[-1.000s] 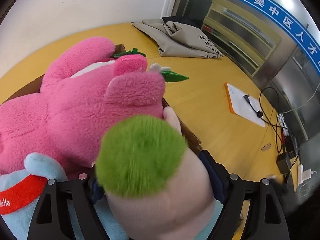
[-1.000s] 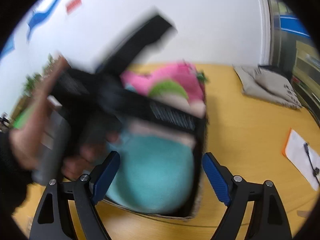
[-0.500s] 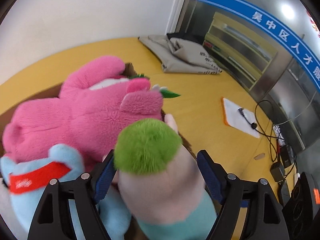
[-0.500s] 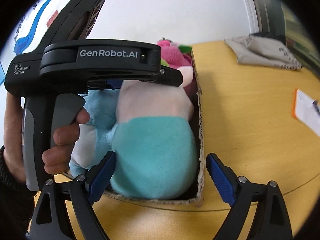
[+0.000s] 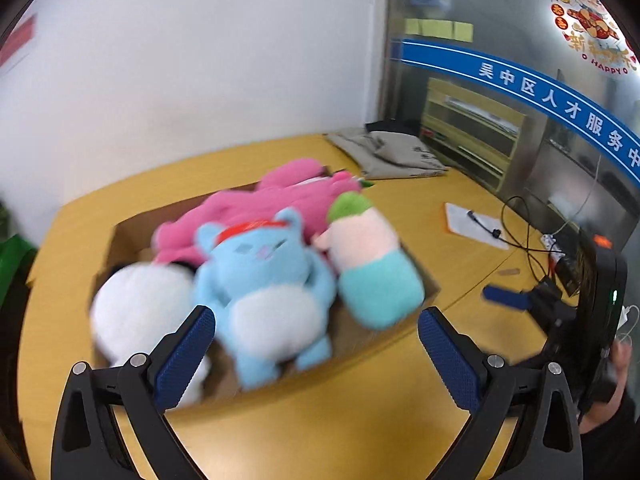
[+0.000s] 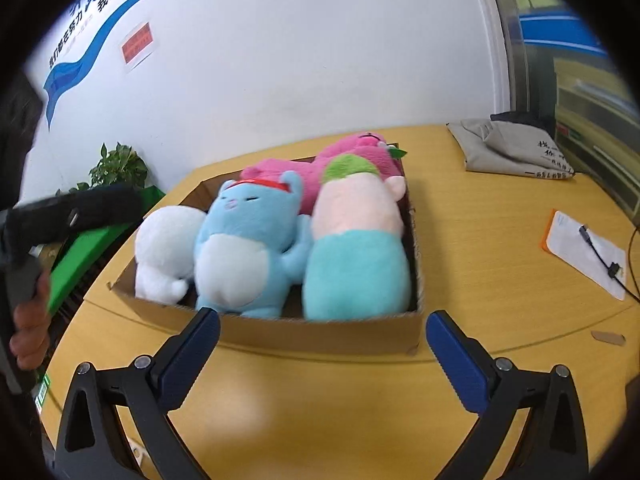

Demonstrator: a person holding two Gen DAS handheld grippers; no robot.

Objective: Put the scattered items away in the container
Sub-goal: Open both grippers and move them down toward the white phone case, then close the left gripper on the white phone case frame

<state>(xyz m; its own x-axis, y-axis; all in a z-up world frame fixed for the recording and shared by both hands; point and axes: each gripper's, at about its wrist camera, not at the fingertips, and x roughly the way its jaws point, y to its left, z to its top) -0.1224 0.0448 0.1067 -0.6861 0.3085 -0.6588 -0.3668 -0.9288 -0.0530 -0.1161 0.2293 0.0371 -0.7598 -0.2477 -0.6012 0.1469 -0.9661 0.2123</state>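
You've pulled both tongs, left (image 5: 316,344) and right (image 6: 322,344), back from the brown cardboard box (image 6: 320,330); their jaws have just opened wide and hold nothing. Judging all plush toys boxed, next scan the yellow wooden tabletop (image 6: 500,280) for strays.

Plush toys (image 5: 272,272) in cardboard box (image 5: 120,236), L gripper (image 5: 316,356) empty.

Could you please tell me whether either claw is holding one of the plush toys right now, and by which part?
Nothing is held: the left claw and right claw are open, having just widened, clear of the box.

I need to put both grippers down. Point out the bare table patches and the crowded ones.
Bare: the table in front of the cardboard box, and between the box and clipboard. Crowded: the box, packed with plush toys; cables beyond the clipboard.
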